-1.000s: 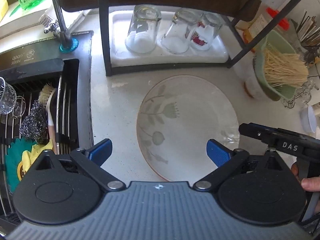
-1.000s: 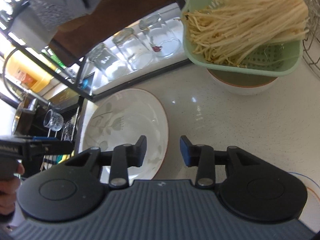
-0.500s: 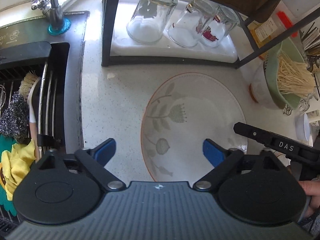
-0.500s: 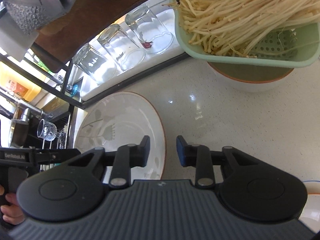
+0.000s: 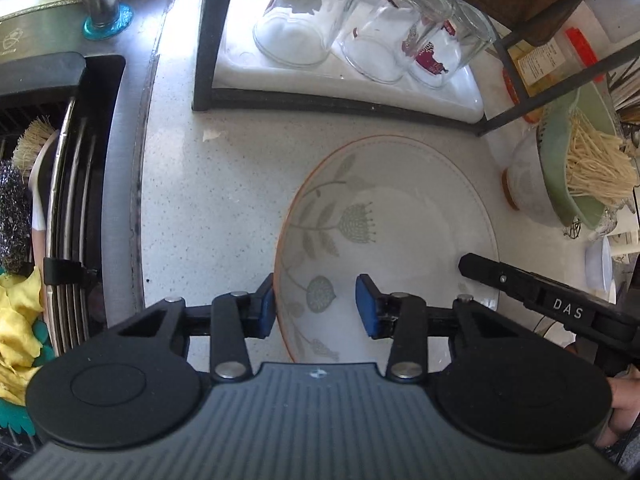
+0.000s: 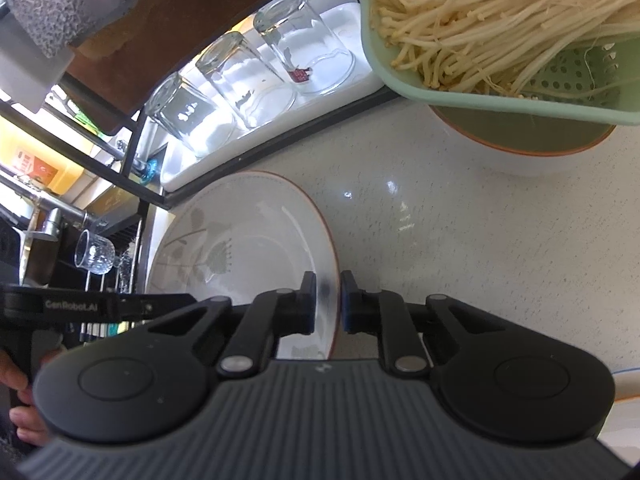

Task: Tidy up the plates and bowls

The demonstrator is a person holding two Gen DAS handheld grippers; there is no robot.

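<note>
A white plate with a grey flower print and an orange rim lies flat on the speckled counter. My left gripper straddles its near left rim. One blue pad sits just outside the rim and the other over the plate's inside, and the jaws are closing with a gap left. In the right wrist view the same plate has its right rim pinched between the pads of my right gripper, which is shut on it. The right gripper's black body shows at the plate's right edge in the left wrist view.
Three upturned glasses stand on a white tray under a dark rack behind the plate. A sink with a brush and scourer is at the left. A green colander of enoki mushrooms rests on a bowl at the right.
The left gripper came down toward the plate and its jaws narrowed around the left rim. The right gripper's jaws closed onto the right rim.
</note>
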